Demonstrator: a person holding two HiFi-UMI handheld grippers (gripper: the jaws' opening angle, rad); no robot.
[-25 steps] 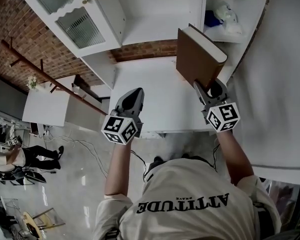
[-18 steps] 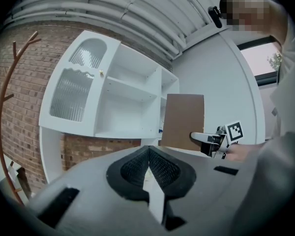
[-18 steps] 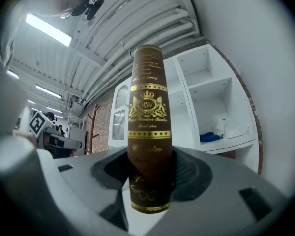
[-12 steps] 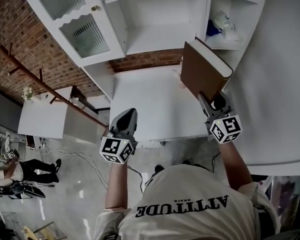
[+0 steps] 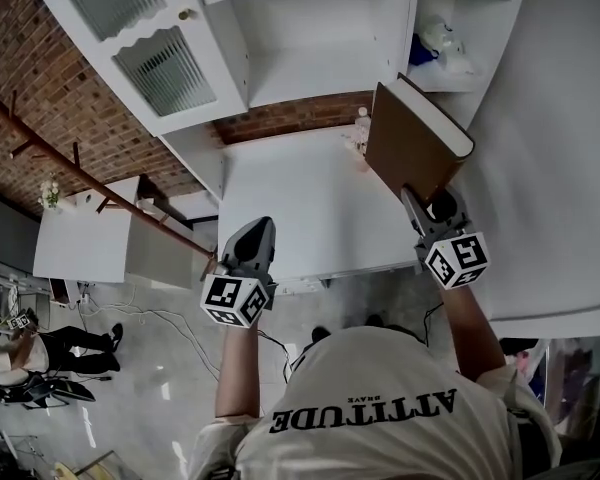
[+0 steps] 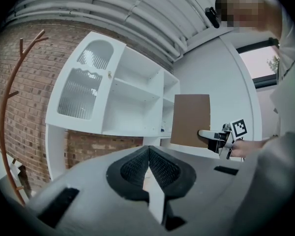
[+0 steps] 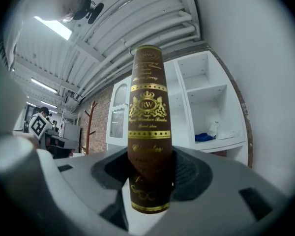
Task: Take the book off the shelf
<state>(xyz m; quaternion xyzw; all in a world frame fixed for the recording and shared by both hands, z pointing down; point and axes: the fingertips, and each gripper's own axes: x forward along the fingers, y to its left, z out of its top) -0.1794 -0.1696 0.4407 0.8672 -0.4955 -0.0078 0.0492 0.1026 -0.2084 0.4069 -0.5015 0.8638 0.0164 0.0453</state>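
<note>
**Q:** What is at left?
**A:** My left gripper (image 5: pixel 257 230), jaws clenched on nothing, held level over the near edge of the white table (image 5: pixel 300 203).
**Q:** And at right?
**A:** The book (image 5: pixel 412 148) has a brown cover, gold lettering on the spine and pale page edges. It stands upright, off the shelves (image 5: pixel 310 58), grasped at its lower end by my right gripper (image 5: pixel 421 200), forearm stretched forward.

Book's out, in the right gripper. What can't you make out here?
- Right gripper view: lower print on the book spine, blurred.
- Head view: blue and white shelf items, too small to name.
- Head view: small thing on the table, partly behind the book.
</note>
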